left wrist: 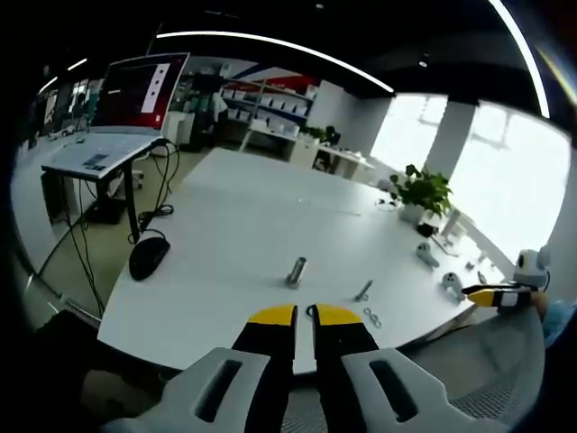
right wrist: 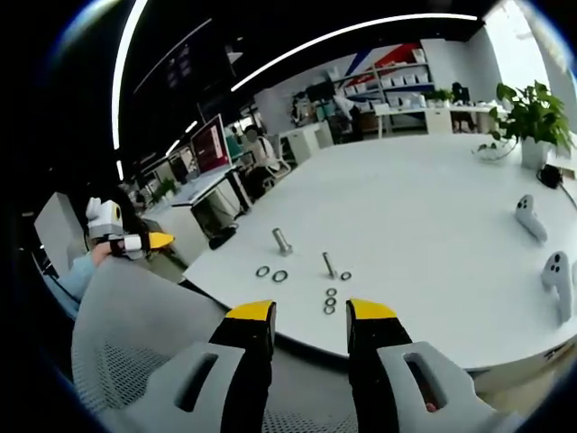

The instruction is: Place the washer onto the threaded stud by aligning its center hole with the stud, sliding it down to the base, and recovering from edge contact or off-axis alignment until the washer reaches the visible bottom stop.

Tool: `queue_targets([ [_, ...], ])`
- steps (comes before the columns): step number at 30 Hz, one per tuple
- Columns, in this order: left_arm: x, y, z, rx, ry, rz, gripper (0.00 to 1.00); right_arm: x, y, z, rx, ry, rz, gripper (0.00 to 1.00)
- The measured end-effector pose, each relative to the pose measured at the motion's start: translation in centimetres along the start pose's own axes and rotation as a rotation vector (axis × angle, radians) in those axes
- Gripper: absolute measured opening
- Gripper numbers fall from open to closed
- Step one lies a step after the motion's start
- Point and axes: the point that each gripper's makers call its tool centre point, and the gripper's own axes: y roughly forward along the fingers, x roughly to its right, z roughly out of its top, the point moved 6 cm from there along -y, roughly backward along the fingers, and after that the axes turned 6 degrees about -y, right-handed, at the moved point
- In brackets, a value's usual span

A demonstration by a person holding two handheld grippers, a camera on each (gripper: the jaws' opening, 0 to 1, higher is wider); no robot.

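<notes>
washers (right wrist: 272,273) loose on table (right wrist: 424,225) near stud (right wrist: 329,264) | left gripper (left wrist: 304,315) jaws nearly together | right gripper (right wrist: 311,310) jaws apart, empty

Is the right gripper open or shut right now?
Open: in the right gripper view the right gripper shows a clear gap between its yellow tips, holding nothing.

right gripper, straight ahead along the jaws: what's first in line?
Likely the pair of washers near the table edge, then the thin stud behind them. The right gripper is open and holds nothing; depth is uncertain.
</notes>
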Motion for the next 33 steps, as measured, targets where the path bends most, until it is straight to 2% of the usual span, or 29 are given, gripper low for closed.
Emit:
queue_targets([
  [9,0.3,-0.1,0.0,0.004,-0.001,-0.001,0.04,0.0,0.0,0.0,-0.003,-0.001,0.000,0.33],
  [22,0.5,-0.3,0.1,0.017,-0.008,-0.001,0.04,-0.1,0.3,-0.2,-0.049,-0.044,0.013,0.33],
  [23,0.5,-0.3,0.2,0.019,-0.009,-0.001,0.04,-0.2,0.3,-0.2,-0.046,-0.043,0.020,0.32],
  [24,0.6,-0.3,0.2,0.020,-0.011,-0.002,0.04,-0.8,0.5,-0.2,-0.052,-0.019,0.098,0.31],
  [27,0.6,-0.4,0.1,0.017,-0.007,-0.003,0.04,-0.4,0.6,-0.2,-0.060,-0.020,0.104,0.31],
  [31,0.7,-0.4,0.2,0.025,-0.010,-0.004,0.04,-1.3,0.9,-0.1,-0.100,-0.034,0.210,0.31],
  [33,0.8,-0.4,0.2,0.031,-0.014,-0.006,0.04,-1.4,1.0,0.0,-0.120,-0.062,0.228,0.32],
])
